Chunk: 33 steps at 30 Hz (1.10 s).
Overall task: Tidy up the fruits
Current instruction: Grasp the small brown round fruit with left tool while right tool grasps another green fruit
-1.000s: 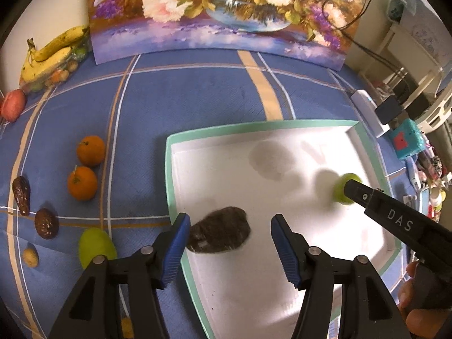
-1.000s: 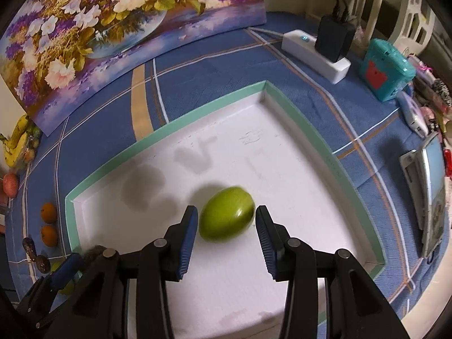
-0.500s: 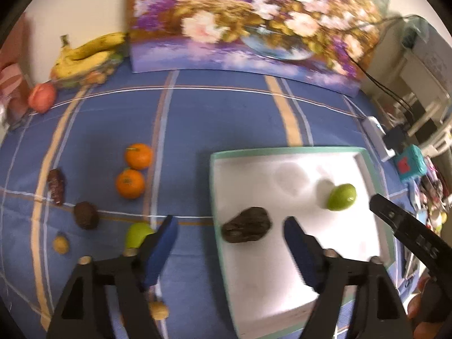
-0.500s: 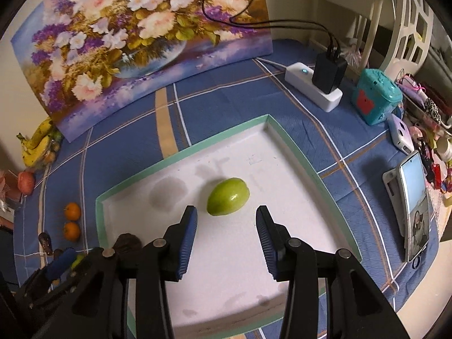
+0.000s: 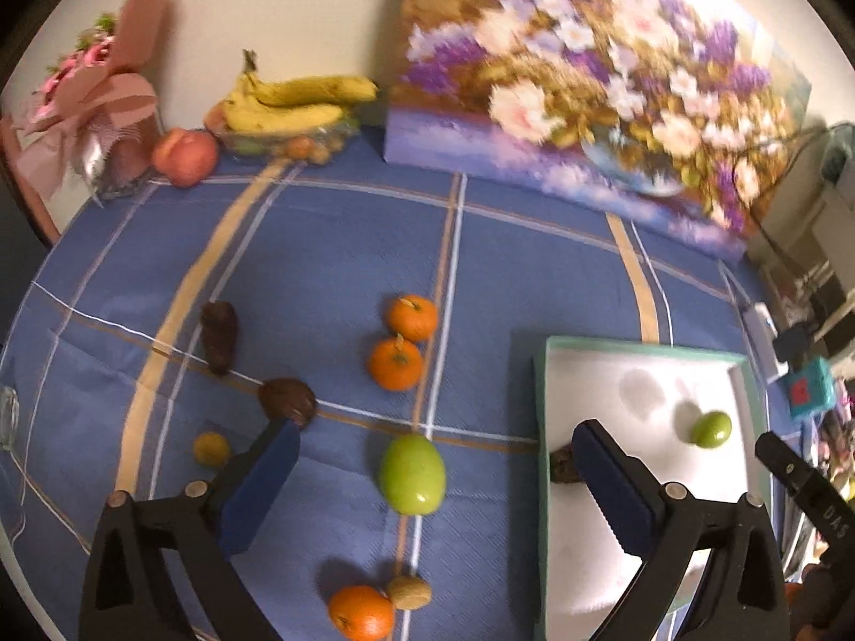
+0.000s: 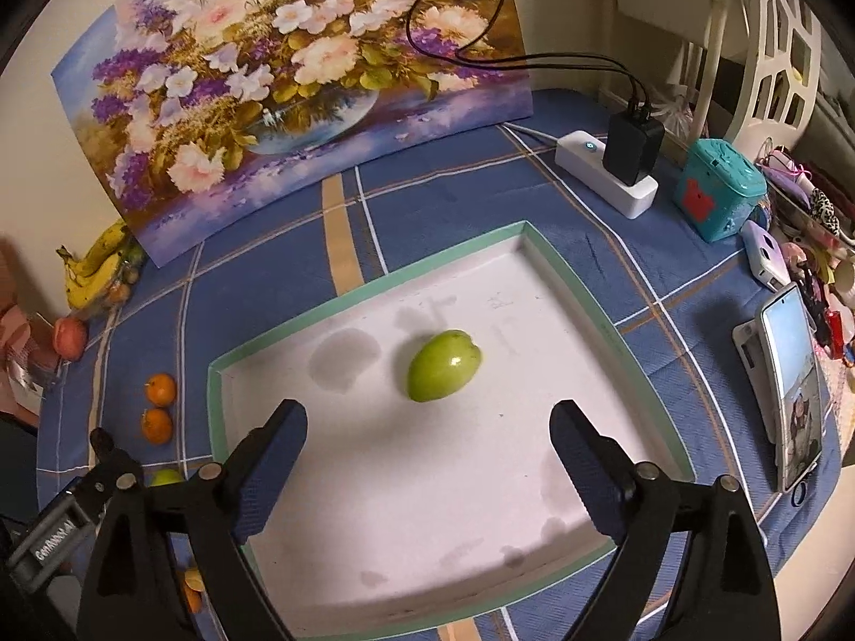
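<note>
Blue checked cloth is spread over the counter (image 6: 438,203), on which a white tray (image 6: 566,288) is set. One green fruit (image 6: 442,365) is seen lying loose in the tray, ahead of the right gripper (image 6: 427,427), its long axis slanted toward the far right. Another green fruit (image 5: 412,473) lies on the cloth between the jaws of the left gripper (image 5: 435,459). Both grippers have just been opened wide, and nothing is gripped.
</note>
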Motion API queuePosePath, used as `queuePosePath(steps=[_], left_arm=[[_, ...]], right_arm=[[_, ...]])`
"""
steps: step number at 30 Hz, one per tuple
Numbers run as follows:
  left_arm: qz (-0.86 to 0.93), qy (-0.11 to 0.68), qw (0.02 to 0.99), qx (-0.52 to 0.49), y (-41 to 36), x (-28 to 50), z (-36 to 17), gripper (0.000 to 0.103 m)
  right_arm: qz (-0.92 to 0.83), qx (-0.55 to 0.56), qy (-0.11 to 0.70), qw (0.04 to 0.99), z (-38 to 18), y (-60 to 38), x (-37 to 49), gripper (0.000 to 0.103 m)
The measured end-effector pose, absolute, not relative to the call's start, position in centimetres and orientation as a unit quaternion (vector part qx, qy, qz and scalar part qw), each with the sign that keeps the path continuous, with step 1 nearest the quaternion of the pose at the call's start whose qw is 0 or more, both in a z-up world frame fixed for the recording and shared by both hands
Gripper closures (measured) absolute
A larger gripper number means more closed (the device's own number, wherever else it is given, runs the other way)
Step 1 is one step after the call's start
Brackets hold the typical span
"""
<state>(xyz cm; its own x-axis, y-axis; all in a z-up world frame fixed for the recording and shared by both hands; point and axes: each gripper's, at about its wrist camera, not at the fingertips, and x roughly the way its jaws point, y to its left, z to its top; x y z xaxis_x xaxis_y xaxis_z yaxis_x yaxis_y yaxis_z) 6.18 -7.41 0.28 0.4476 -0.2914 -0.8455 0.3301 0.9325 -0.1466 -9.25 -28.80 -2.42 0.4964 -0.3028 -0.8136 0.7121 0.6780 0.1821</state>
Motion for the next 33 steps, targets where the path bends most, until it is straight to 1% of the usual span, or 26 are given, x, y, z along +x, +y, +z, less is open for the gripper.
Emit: queuePosePath(steps=[3,7,16,25,29,33], left_arm=[[-0.188,0.472,0.861,-0.003,-6.0,6.3,1.2,0.000],[-0.208,0.476,0.854,-0.032,-4.4,6.9,1.8,0.000],[-0.179,0.456,0.872,0.000,-0.1,8.2,3.6,0.000],[-0.128,0.457,0.880,-0.028,6.3,10.3,4.5,0.000],[-0.117,0.458,0.880,-0.049,8.3,11.0,4.6,0.000],[-0.106,0.466,0.877,-0.057,9.3,11.7,4.6,0.001]], right_arm=[[-0.302,0.241,0.385,0.838,-2.2,-28.0,-8.9,0.010],[-0.281,0.235,0.375,0.852,-1.7,-26.6,-8.2,0.010],[-0.216,0.232,0.387,0.866,-1.6,-22.8,-5.0,0.010],[-0.155,0.203,0.401,0.880,-1.5,-17.6,-1.3,0.010],[-0.156,0.199,0.421,0.871,-1.7,-16.0,0.3,0.010],[-0.148,0.196,0.422,0.873,-1.8,-14.9,1.1,0.010]])
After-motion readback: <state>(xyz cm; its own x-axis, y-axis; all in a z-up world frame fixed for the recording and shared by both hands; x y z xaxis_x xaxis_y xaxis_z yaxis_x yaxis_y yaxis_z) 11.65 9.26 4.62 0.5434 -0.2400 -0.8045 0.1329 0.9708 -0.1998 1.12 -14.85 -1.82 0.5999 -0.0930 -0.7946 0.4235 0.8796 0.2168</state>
